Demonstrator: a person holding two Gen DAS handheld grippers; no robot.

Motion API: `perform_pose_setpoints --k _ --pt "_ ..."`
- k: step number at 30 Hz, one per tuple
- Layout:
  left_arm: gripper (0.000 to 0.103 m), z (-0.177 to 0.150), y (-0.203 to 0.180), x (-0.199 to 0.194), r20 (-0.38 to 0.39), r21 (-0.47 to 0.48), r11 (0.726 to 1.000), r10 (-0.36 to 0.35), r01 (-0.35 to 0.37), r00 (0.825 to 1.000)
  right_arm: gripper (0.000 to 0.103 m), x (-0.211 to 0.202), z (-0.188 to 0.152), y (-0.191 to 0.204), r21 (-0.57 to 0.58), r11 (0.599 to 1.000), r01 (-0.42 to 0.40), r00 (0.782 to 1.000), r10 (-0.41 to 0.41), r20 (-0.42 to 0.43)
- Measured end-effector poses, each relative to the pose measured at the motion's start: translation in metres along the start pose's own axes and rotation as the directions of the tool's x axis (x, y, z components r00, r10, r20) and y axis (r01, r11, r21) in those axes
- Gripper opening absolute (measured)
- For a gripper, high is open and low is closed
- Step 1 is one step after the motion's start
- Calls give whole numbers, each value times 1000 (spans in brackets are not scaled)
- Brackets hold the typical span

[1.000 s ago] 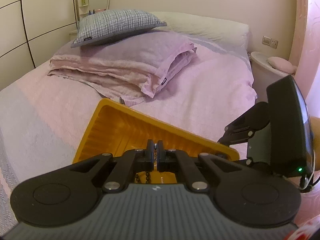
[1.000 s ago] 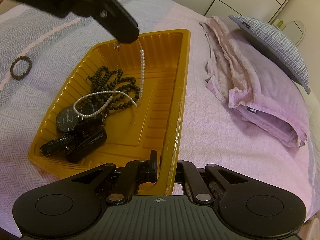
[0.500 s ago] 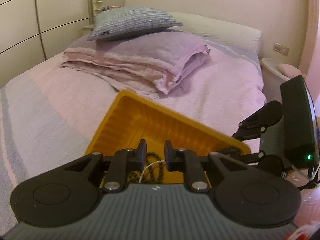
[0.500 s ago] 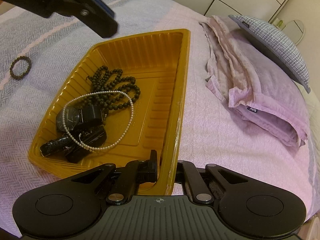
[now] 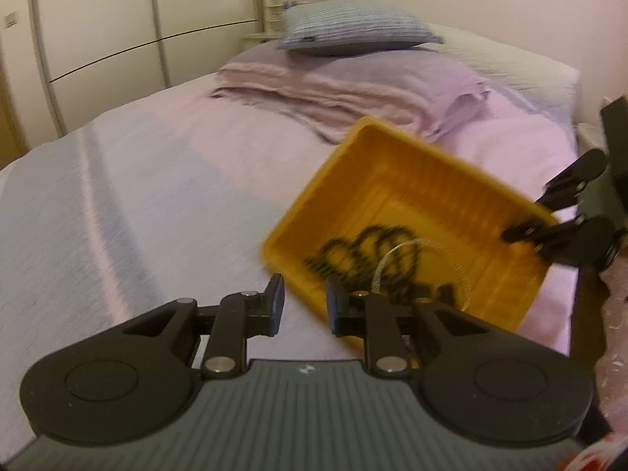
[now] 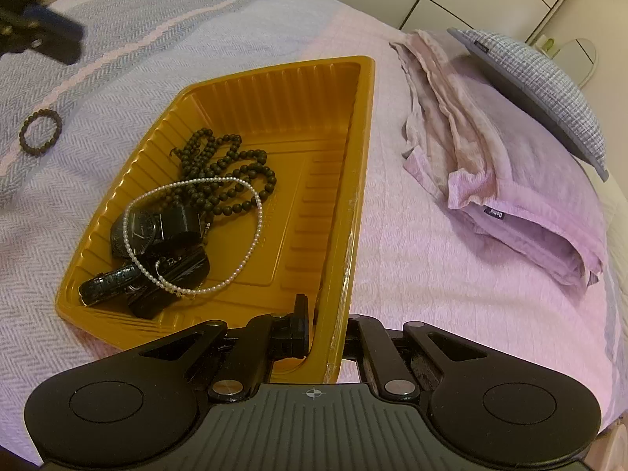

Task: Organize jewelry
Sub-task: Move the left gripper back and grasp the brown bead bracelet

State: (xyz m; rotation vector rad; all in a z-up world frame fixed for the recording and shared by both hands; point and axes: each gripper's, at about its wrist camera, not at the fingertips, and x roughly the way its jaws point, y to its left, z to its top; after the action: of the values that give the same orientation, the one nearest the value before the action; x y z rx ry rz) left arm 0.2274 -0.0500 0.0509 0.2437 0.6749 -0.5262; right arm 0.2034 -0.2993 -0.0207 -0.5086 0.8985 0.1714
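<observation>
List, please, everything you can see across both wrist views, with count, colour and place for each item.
tray: one, amber yellow, on the bed.
dark bead necklace: one, near black, in the tray.
pearl necklace: one, white, in the tray over the watches.
watches: two or so, black, at the tray's near corner.
bead bracelet: one, dark brown, on the bedspread outside the tray.
bedspread: one, pink and grey.
folded sheet: one, mauve, beyond the tray.
checked pillow: one, grey, on the sheet.
wardrobe: cream, beside the bed.
left tongs: black, jaws apart, empty, just been opening.
right tongs: black, clamped on the tray's rim.
</observation>
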Motion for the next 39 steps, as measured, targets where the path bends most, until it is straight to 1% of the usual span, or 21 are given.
perform_pose_setpoints --k 4,6,8,12,16,20,24,26,28,31,33,39 --pt "23 -26 22 -12 -10 -36 997 64 -64 998 5 0 0 0 1 1000 -1 1000 1 0" --pt "23 -39 33 -21 -4 -60 993 104 -104 995 5 0 0 0 3 1000 -1 1000 1 0" --pt "26 -52 42 -29 0 -82 988 129 -128 992 5 0 -1 0 5 1000 -2 1000 2 0" --pt "27 -81 55 -38 -22 -100 977 188 -189 982 5 0 -1 -1 4 1000 -3 1000 3 -3" --pt "27 -108 66 -39 -61 -131 968 208 -214 976 5 0 -1 0 2 1000 -1 1000 1 -3" --pt "27 -125 65 -33 -80 -124 967 215 -223 973 5 0 0 0 0 1000 0 1000 0 -4" --pt "27 -135 51 -18 -86 -55 974 213 -219 973 5 0 0 0 0 1000 1 1000 -1 -3" --pt "27 -137 40 -9 -78 16 976 216 -216 973 5 0 0 0 -1 1000 1 1000 -1 -4" --pt "27 -139 29 0 -70 105 970 228 -220 971 5 0 0 0 -1 1000 1 1000 -1 -4" --pt "27 -142 14 14 -55 250 942 244 -223 968 5 0 0 0 -1 1000 1 1000 -1 -4" --pt "27 -144 8 22 -57 317 924 245 -215 968 5 0 0 0 1 1000 1 1000 -1 -5" --pt "27 -145 7 37 -71 451 875 231 -176 970 5 1 -1 -1 4 1000 -2 1000 2 -8"
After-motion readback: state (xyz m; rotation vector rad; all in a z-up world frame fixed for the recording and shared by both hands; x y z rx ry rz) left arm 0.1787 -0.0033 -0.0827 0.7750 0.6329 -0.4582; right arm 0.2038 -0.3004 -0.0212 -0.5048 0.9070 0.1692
